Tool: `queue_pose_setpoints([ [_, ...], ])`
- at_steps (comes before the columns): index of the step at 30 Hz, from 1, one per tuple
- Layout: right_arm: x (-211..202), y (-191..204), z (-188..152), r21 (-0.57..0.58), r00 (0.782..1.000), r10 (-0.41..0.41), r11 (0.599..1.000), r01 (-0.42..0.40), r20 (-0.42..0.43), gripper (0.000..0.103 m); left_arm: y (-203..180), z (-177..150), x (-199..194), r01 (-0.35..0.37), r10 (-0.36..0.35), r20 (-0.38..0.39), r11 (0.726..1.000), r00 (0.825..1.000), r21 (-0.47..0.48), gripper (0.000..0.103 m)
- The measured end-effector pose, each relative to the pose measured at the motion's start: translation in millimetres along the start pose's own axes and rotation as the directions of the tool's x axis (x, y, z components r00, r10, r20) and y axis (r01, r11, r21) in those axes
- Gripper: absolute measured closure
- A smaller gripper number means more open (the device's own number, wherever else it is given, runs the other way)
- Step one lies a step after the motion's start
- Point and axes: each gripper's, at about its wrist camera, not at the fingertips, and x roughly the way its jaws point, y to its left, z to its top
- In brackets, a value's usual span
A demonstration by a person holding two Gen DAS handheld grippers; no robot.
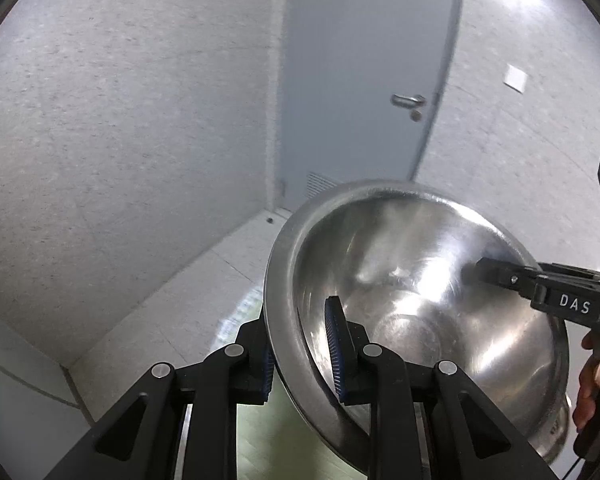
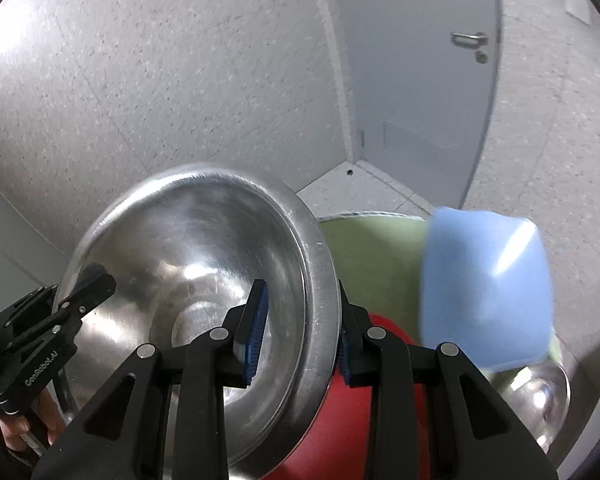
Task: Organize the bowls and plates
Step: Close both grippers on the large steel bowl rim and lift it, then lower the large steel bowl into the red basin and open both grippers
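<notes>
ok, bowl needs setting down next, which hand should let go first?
Probably right. Both grippers, left and right, clamp opposite rims of the steel bowl. The right one has the blue bowl close by to deal with next.

Our left claw (image 1: 304,354) and right claw (image 2: 300,332) are black linkages with silver pivot pins and ribbed blue pads (image 1: 335,350); white lettering reads "DAS" and "GenRobot.AI".

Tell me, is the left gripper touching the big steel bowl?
Touching. The left wrist view shows the left gripper clamped on the steel bowl's rim, one finger inside, one outside.
</notes>
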Motion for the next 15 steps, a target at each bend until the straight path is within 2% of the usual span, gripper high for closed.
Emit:
queue_pose_setpoints([
  [6,-28,-33,-42,0.067,0.998,-0.057,0.996,0.057,-0.007,0.073,-36,-37,-19,0.066,-0.062,-0.051,0.995,0.997,0.081,0.084],
  [15,-25,-71,-99,0.162,0.993,-0.08,0.982,0.093,-0.085,0.073,-51,-73,-19,0.106,-0.08,-0.159,0.981,0.984,0.164,0.084],
])
